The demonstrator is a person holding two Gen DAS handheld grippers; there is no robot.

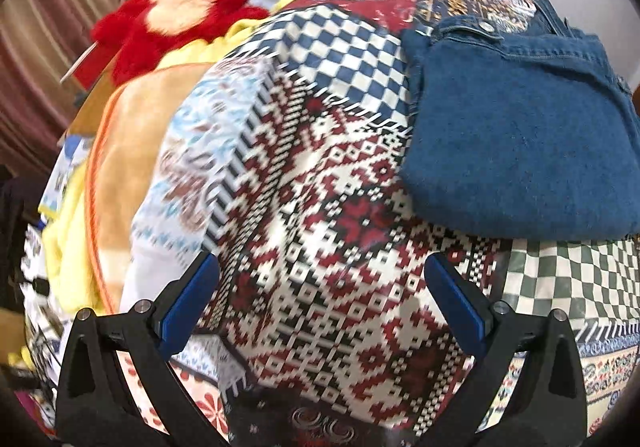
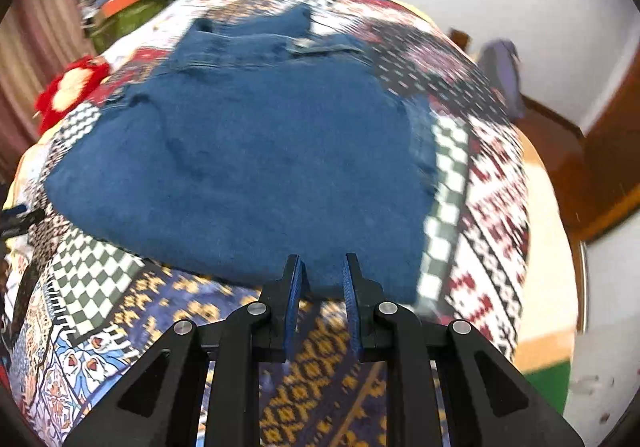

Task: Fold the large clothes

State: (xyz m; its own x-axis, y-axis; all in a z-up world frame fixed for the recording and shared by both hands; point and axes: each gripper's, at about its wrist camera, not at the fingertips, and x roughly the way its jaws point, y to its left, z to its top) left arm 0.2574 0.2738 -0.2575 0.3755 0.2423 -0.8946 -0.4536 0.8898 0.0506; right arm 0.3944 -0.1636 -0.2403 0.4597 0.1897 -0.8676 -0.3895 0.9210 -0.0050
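With the folded jeans [image 2: 240,151] on the bed [image 1: 320,247], left tongs [image 1: 320,299] released, right tongs [image 2: 322,279] clenched empty; the next crease should be pressed flat.

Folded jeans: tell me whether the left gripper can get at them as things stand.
Probably yes. The left gripper has its jaws wide open and empty, over the patterned bedspread, and the folded jeans lie just ahead toward the right of its view with nothing lying on them or in between.

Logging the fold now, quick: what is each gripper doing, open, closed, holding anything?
Left gripper: jaws wide open, empty, above the patchwork bedspread.
Right gripper: jaws nearly closed, nothing clamped; folded jeans lie just beyond the tips.
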